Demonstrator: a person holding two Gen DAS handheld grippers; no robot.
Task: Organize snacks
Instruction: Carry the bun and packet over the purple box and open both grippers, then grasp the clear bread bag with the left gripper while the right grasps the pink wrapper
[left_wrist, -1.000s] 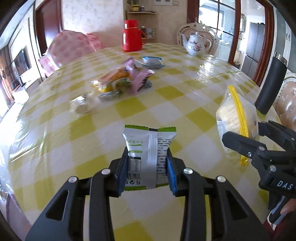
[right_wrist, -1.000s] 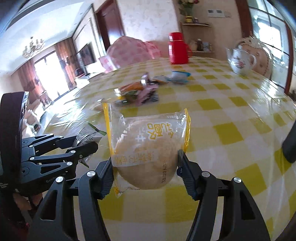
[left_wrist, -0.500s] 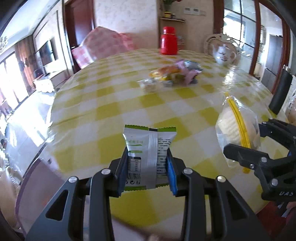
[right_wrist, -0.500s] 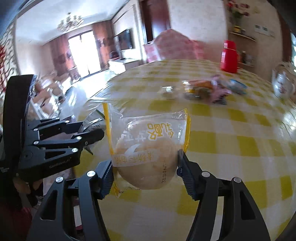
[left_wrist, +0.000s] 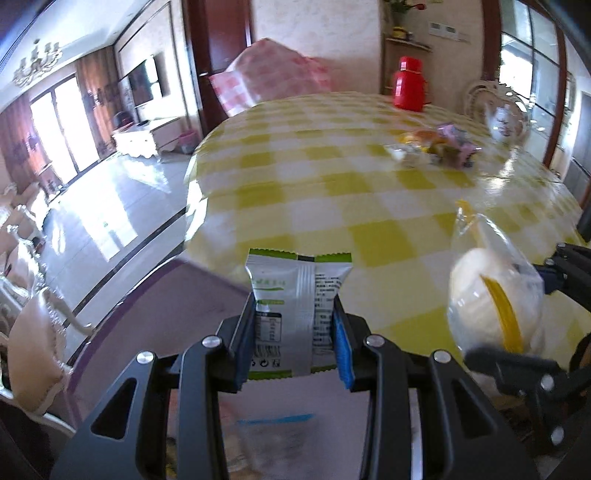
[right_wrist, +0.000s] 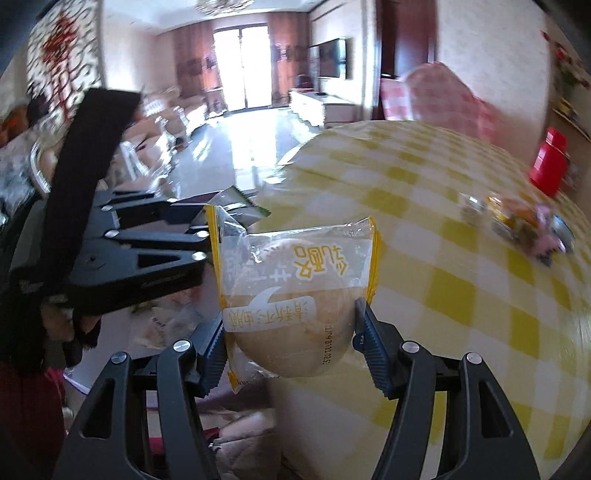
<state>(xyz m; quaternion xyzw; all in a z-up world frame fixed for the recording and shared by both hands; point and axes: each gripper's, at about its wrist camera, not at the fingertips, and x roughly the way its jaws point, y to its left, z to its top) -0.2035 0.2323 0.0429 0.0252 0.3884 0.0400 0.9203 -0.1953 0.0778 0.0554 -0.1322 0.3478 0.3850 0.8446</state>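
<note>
Two views. Left wrist: left gripper (left_wrist: 295, 341) clamped on green-white packet (left_wrist: 298, 308), held over near edge of checked table (left_wrist: 314, 192). Right wrist: right gripper (right_wrist: 291, 345) clamped on wrapped bun (right_wrist: 295, 295), also at table's (right_wrist: 461, 266) near edge.

Round table (left_wrist: 332, 206) with yellow-white check cloth. On it: red thermos (left_wrist: 408, 86) at far edge, white teapot (left_wrist: 504, 120) far right, small pile of snack packets (left_wrist: 436, 147), blurred, probably mixed wrappers.

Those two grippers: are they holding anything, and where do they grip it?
Left gripper pinches a green-and-white packet by the side edges of its lower half. Right gripper clamps a wrapped bun across its lower sides.
</note>
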